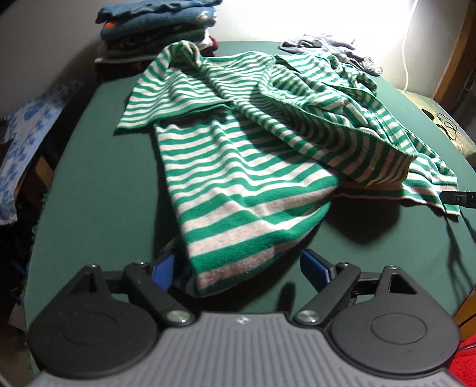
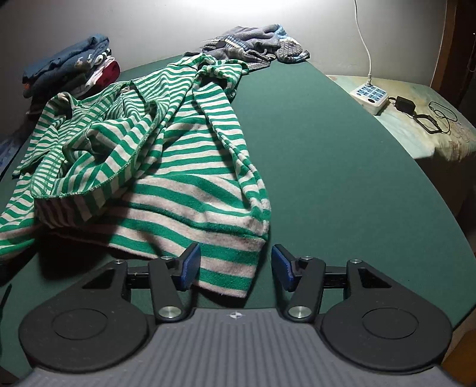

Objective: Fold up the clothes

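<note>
Both hand-held grippers hover at the near hem of a crumpled green-and-white striped knit shirt (image 1: 238,166), ready to take it.

Left gripper (image 1: 238,268) stands spread wide with a hem corner lying between its blue pads, not pinched; right gripper (image 2: 235,268) is likewise unclenched, the other hem corner (image 2: 229,274) just inside its left pad. The step in hand looks like the first grasp, so next each gripper should probably close on its corner, then lift and spread the bunched upper half flat. The shirt lies mid-table on a dark green cloth-covered table (image 2: 327,166); a stack of folded clothes (image 1: 157,26) sits at the far left, a heap of grey-blue garments (image 2: 255,44) at the far edge. Beyond the table's right side, a white power strip (image 2: 370,96) rests on a patterned bed under bright lamp light.
</note>
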Action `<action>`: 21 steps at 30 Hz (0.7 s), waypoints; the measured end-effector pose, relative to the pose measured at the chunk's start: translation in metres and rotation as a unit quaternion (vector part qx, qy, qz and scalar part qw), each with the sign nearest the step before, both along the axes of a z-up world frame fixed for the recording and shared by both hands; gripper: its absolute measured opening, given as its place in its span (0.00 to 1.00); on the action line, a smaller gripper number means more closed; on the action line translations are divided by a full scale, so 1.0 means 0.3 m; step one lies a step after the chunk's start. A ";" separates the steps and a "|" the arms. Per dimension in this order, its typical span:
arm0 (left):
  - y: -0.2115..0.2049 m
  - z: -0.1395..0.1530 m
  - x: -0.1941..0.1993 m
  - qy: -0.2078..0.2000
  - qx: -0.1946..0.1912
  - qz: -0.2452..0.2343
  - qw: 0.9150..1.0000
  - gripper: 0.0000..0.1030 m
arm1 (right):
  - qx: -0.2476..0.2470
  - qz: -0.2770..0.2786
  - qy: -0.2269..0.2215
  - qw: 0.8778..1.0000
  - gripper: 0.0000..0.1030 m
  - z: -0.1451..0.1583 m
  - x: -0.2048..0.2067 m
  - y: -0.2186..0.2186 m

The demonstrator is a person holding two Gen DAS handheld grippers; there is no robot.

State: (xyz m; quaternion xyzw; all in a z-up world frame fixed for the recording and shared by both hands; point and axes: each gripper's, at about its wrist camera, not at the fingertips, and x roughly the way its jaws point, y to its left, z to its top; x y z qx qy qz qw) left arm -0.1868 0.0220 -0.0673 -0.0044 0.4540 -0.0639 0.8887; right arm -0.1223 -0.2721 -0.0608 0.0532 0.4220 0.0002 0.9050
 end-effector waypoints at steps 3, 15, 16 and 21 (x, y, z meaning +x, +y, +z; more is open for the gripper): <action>-0.008 -0.015 0.000 -0.009 0.003 -0.016 1.000 0.85 | -0.003 -0.002 -0.014 1.000 0.52 -0.005 0.001 0.010; 0.014 0.005 0.007 -0.033 0.006 -0.017 0.999 0.26 | 0.020 -0.012 -0.027 0.999 0.09 0.011 0.027 0.021; 0.019 0.016 0.006 -0.034 -0.001 -0.015 0.999 0.23 | 0.032 -0.020 -0.027 0.999 0.09 0.020 0.029 0.012; 0.052 0.095 0.003 -0.051 -0.032 -0.003 0.998 0.10 | 0.089 -0.040 -0.038 0.995 0.08 0.092 0.029 -0.040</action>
